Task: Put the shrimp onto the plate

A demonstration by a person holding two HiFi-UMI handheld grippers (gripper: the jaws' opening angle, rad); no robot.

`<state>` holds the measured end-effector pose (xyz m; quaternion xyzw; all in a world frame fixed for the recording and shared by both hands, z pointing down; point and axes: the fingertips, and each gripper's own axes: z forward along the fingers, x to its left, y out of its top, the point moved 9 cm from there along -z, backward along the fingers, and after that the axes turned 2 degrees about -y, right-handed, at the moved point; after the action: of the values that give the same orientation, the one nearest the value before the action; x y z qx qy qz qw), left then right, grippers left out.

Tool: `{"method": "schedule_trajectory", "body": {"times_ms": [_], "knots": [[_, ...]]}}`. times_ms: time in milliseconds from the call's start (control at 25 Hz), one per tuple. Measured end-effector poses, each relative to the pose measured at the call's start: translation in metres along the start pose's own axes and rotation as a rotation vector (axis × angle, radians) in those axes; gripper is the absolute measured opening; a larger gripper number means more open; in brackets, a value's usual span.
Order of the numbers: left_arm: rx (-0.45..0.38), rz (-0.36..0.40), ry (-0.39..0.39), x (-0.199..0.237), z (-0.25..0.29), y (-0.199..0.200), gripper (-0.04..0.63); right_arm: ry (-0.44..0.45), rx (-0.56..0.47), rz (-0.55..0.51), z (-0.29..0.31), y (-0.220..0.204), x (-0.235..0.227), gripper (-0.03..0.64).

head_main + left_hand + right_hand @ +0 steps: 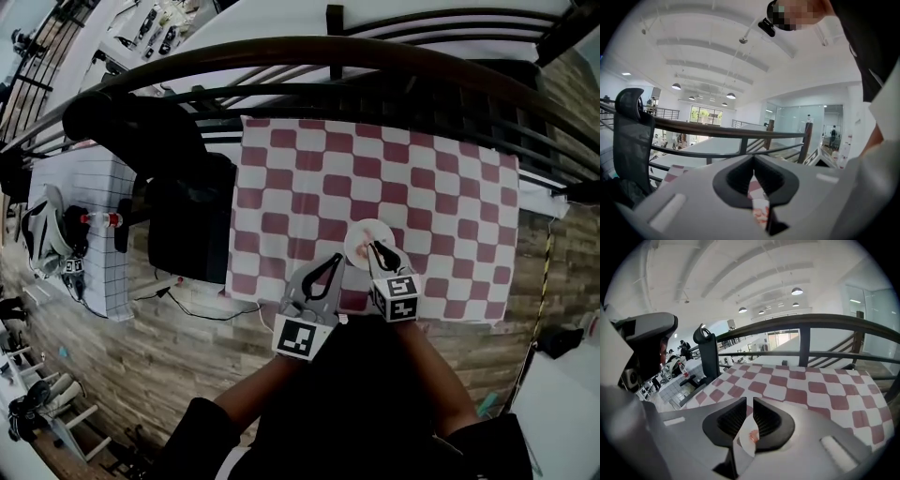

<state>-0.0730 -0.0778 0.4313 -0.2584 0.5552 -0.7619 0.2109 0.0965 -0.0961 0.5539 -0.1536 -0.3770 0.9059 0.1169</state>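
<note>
A white plate (pixel 364 242) lies on the red-and-white checked cloth (pixel 309 187) near the table's front edge. A small pink shrimp (pixel 360 249) rests on it. In the right gripper view the plate (pixel 744 442) and the shrimp (pixel 753 436) show through the hollow between the jaws. My right gripper (pixel 377 249) hovers over the plate, its jaws a narrow slit apart with nothing between the tips. My left gripper (pixel 330 267) hangs just left of the plate, shut and empty. Its own view shows the plate (pixel 760 210) past its closed jaws.
A black office chair (pixel 178 202) stands left of the table, beside a white gridded side table (pixel 89 197) with small items. A dark railing (pixel 375 56) curves behind the table. The floor below is wood-patterned (pixel 187 337).
</note>
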Motion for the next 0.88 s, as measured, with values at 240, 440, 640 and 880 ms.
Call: {"method": "schedule_trajectory", "body": {"times_ms": [240,440,640,880], "knots": [[-0.015,-0.008,0.007,-0.005,-0.034,0.005,0.006,0.029,-0.108,-0.022,-0.04,0.02,0.035,0.021],[-0.057,-0.002,-0.009,-0.016,-0.066,0.005,0.006,0.009,-0.158,-0.029,-0.08,0.023,0.063,-0.002],[-0.11,-0.006,-0.064,-0.034,-0.094,0.006,0.006,-0.032,-0.237,-0.04,-0.125,0.025,0.09,-0.002],[-0.115,-0.015,-0.114,-0.052,-0.12,0.002,0.006,-0.071,-0.349,-0.049,-0.178,0.02,0.124,-0.002]]}}
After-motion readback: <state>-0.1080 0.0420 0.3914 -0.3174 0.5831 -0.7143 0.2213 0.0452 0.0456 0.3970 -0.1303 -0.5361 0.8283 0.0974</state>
